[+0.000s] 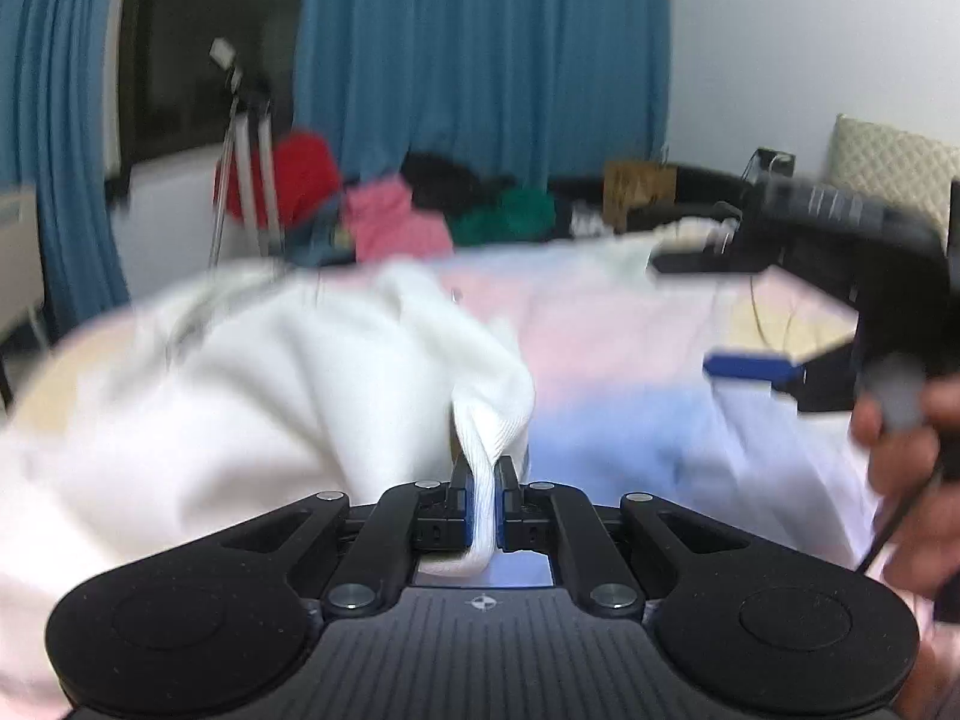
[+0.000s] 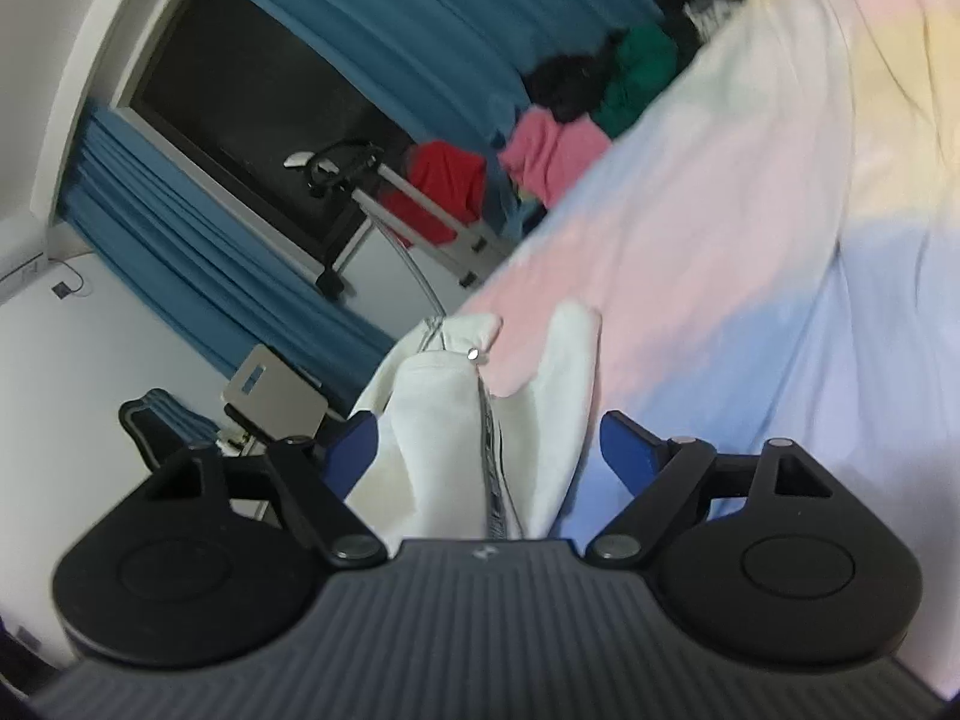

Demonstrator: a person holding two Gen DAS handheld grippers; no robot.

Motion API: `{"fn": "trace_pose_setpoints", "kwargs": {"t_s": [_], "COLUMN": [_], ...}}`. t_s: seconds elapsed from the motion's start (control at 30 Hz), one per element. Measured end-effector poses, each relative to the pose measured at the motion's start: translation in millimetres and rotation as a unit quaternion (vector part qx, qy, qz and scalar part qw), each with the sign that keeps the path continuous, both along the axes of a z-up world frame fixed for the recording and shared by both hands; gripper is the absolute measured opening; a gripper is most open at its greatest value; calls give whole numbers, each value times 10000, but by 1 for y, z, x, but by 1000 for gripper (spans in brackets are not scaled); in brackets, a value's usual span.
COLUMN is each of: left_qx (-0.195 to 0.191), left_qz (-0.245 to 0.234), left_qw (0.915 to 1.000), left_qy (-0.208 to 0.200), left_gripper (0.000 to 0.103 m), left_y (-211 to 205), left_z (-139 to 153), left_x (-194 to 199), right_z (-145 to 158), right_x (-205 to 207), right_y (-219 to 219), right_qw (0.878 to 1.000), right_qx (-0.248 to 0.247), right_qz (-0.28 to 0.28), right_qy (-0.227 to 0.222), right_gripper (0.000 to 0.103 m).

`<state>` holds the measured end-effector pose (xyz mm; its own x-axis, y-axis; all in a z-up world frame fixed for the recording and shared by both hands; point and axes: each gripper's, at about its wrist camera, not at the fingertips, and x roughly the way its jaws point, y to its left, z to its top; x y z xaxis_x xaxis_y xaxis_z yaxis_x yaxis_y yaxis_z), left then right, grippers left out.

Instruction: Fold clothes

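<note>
The left gripper point(image 1: 483, 489) is pinching a bunched fold of the white garment point(image 1: 288, 372) between its blue pads, jaws drawn tight on the cloth. The rest of the garment is lying heaped to the left on the pastel bedsheet point(image 1: 600, 354) — pink, blue and yellow patches. In the left wrist view the right gripper point(image 1: 708, 312) is reaching in from the right edge, a hand point(image 1: 900, 438) wrapping its handle; motion blur is smearing it, so its tips are hard to read there. The right wrist view is showing its jaws standing apart, with the zippered edge of the white garment lying between the blue fingers point(image 2: 624, 450) — the pads seemingly not pressing it. Beyond the bed, a pile of red, pink and green clothes point(image 1: 390, 216) is sitting before blue curtains point(image 1: 480, 60).
</note>
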<state>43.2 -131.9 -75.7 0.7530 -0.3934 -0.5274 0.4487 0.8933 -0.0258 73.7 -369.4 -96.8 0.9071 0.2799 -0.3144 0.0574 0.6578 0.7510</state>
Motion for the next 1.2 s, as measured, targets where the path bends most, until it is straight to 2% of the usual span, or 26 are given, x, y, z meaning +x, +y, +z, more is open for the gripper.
{"fn": "trace_pose_setpoints", "kwargs": {"t_s": [0.07,0.17,0.27,0.33,0.5,0.57,0.6,0.63,0.7,0.8,0.9,1.0,1.03,1.07,1.2], "left_qx": [-120,-358,-621,-714,-993,-1105,-1142,-1176,-1243,-1342,-1592,-1739,-1751,-1752,-1696], "left_qz": [83,205,254,241,202,179,173,169,163,178,46,-94,-126,-168,-282], "left_qw": [9998,9987,9967,9958,9923,9909,9904,9899,9889,9880,9842,9820,9820,9823,9839], "left_qy": [154,303,458,522,711,746,758,770,794,748,773,727,701,642,484], "left_gripper": [6,7,8,8,8,8,8,8,9,10,17,43,56,62,68], "left_y": [9,24,36,39,48,53,56,58,63,66,69,69,69,68,63], "left_z": [-12,-19,-22,-25,-30,-33,-35,-37,-42,-40,-37,-31,-28,-26,-21], "left_x": [2,8,16,21,37,38,40,42,47,42,43,37,34,30,22], "right_z": [-1,-1,-2,-4,-25,-35,-40,-45,-52,-46,-28,-5,1,4,13], "right_x": [2,14,30,47,95,112,120,127,134,131,124,105,97,92,73], "right_y": [4,22,41,52,65,72,75,78,82,78,59,28,13,-2,-66], "right_qw": [9999,9990,9967,9949,9941,9931,9926,9919,9904,9913,9955,9957,9949,9944,9844], "right_qx": [-96,-185,-382,-642,-607,-602,-610,-584,-604,-790,-654,-796,-771,-629,-196], "right_qz": [52,416,711,771,820,871,881,910,941,707,296,-339,-590,-798,-1724], "right_qy": [111,29,-11,49,367,506,578,662,808,785,616,328,281,286,297], "right_gripper": [78,76,70,69,64,55,46,31,12,9,8,7,7,7,7]}}
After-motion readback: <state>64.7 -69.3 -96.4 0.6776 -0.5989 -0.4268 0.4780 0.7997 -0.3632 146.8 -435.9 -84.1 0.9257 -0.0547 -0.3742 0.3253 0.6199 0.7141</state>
